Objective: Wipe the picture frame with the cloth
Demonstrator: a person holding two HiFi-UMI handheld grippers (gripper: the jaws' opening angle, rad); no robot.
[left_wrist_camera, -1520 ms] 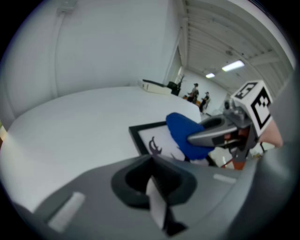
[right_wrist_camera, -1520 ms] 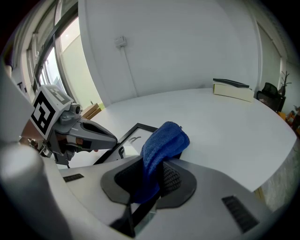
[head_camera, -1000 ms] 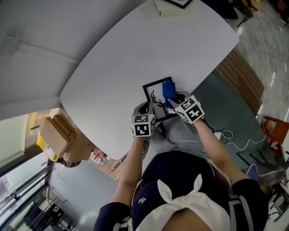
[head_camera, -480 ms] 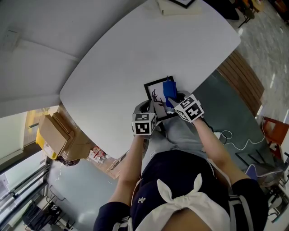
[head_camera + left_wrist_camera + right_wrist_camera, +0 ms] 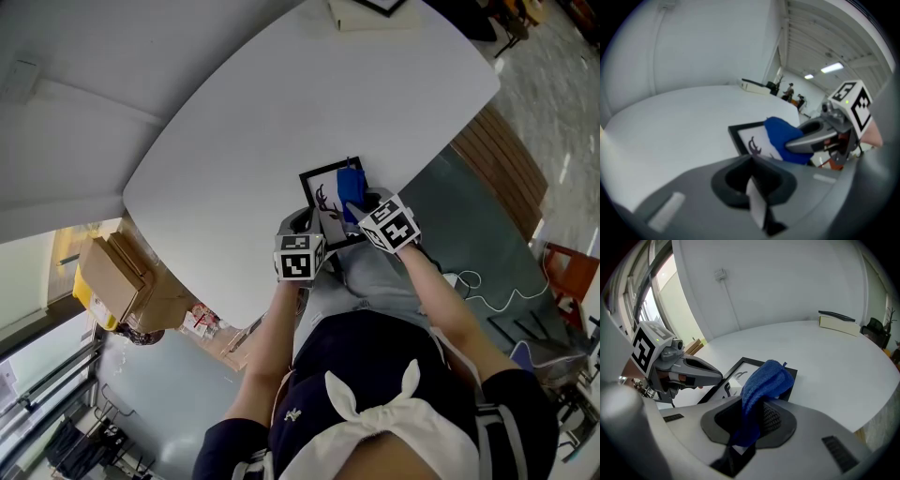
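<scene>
- The right gripper (image 5: 751,420) has its jaws clamped on a blue cloth (image 5: 766,380), whose free end bulges past the jaw tips and lies on the right part of the black picture frame (image 5: 324,201).
- The left gripper (image 5: 756,194) is closed on the frame's near edge, a thin white sliver between its jaws.
- The frame lies flat at the near edge of the white table (image 5: 281,112).
- Against half a second ago, little differs: the right gripper's marker cube sits slightly further left.

No word, number or brand can be read. The marker cubes (image 5: 298,259) (image 5: 390,225) bear only black-and-white squares. A white emblem (image 5: 295,413) on the shorts (image 5: 375,352) is too small.
</scene>
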